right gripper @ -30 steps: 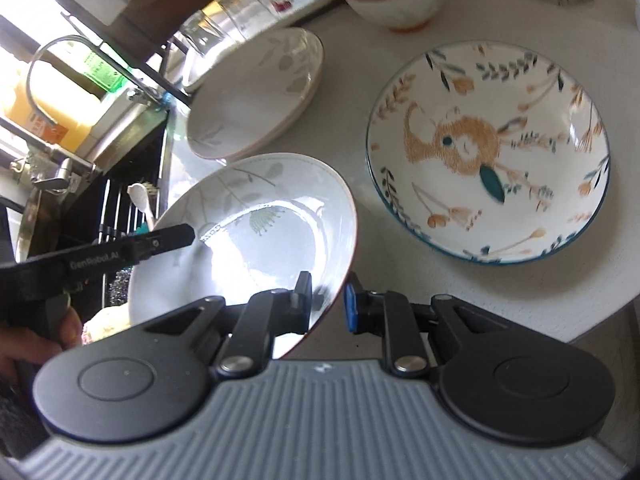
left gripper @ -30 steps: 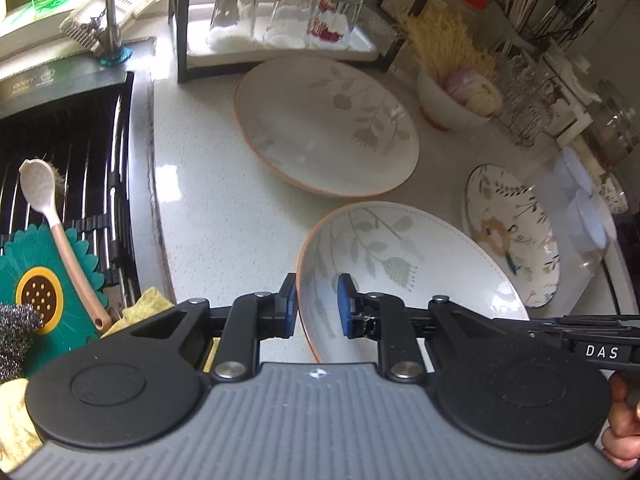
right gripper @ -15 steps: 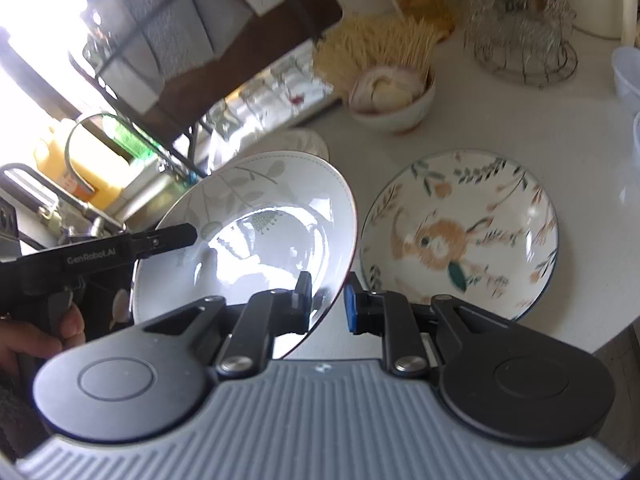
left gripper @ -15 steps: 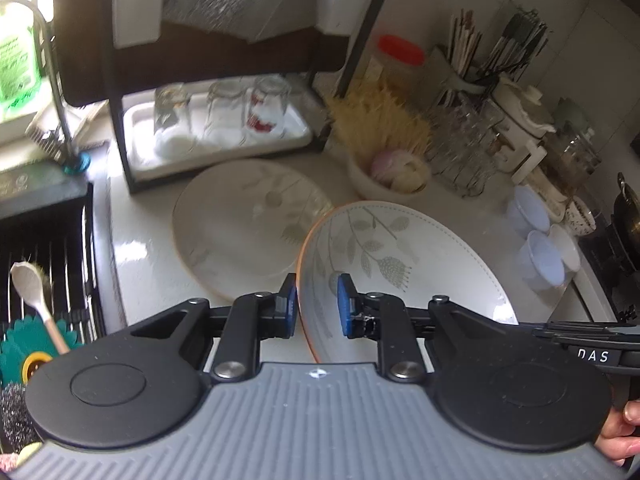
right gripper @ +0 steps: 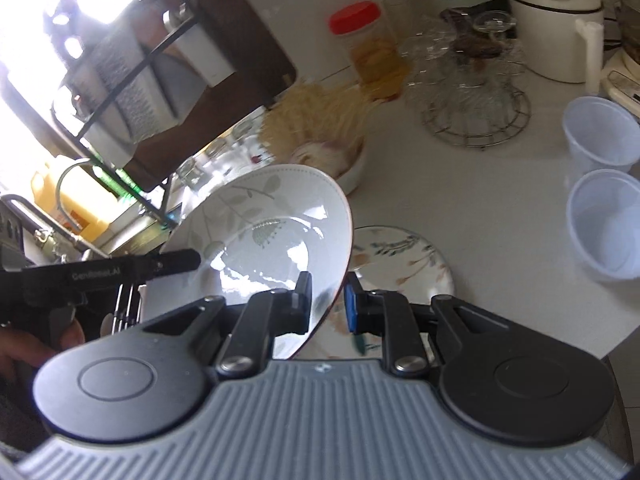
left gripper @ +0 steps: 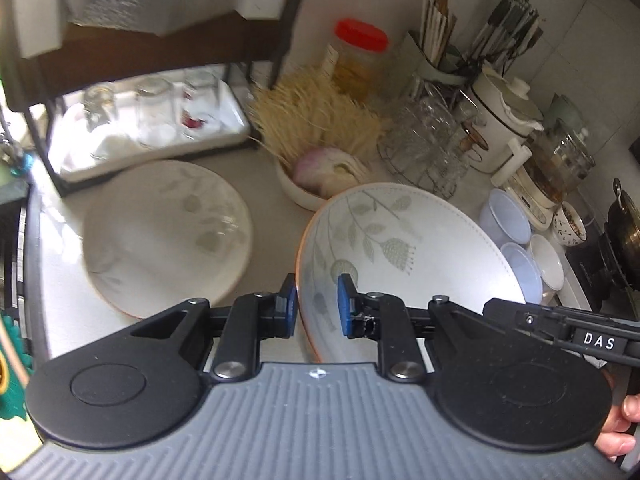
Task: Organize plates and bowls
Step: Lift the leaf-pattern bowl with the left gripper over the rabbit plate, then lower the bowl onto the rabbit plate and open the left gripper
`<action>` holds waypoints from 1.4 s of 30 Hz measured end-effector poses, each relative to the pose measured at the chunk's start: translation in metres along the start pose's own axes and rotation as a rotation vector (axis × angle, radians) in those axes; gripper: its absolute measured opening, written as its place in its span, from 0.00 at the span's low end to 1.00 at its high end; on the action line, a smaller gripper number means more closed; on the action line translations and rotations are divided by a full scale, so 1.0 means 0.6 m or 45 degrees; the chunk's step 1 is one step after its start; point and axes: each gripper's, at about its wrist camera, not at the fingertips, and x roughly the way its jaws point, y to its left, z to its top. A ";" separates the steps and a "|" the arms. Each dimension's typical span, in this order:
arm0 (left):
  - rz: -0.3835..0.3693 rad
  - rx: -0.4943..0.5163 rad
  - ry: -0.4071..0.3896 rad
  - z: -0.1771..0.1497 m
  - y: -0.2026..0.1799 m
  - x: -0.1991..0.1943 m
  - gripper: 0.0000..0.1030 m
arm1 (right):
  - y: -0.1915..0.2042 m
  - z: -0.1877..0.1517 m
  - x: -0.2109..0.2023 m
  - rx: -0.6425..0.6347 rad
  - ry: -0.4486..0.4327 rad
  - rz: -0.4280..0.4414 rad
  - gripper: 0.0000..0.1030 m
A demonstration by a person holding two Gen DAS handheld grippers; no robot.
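Note:
Both grippers hold one white plate with a leaf pattern and a brown rim (left gripper: 404, 248), lifted above the counter and tilted. My left gripper (left gripper: 316, 310) is shut on its left rim. My right gripper (right gripper: 329, 304) is shut on its right rim; the plate also shows in the right wrist view (right gripper: 264, 232). A second matching leaf plate (left gripper: 166, 232) lies flat on the counter to the left. A floral plate with a blue rim (right gripper: 404, 260) lies on the counter under the held plate's right edge.
A bowl of garlic with dried straw (left gripper: 320, 176) stands behind the plates. A dish rack with upturned glasses (left gripper: 148, 120) is at the back left. Plastic cups (right gripper: 604, 224), a wire stand of glasses (right gripper: 476, 92), a red-lidded jar (left gripper: 356, 60) and kettles crowd the right.
Both grippers have raised the leaf plate higher above the counter and carried it toward the back. The counter plates now sit lower and farther in view.

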 end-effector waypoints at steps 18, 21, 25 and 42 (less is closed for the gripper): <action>0.073 -0.051 0.164 -0.017 -0.070 0.135 0.23 | -0.119 0.010 0.056 -0.033 0.097 -0.065 0.20; 0.109 -0.039 0.198 -0.025 -0.073 0.148 0.23 | -0.117 0.012 0.066 -0.063 0.102 -0.073 0.20; 0.118 -0.095 0.211 -0.038 -0.064 0.156 0.23 | -0.112 0.013 0.076 -0.117 0.110 -0.091 0.20; 0.223 -0.121 0.253 -0.053 -0.050 0.163 0.23 | -0.091 -0.007 0.105 -0.214 0.173 -0.125 0.20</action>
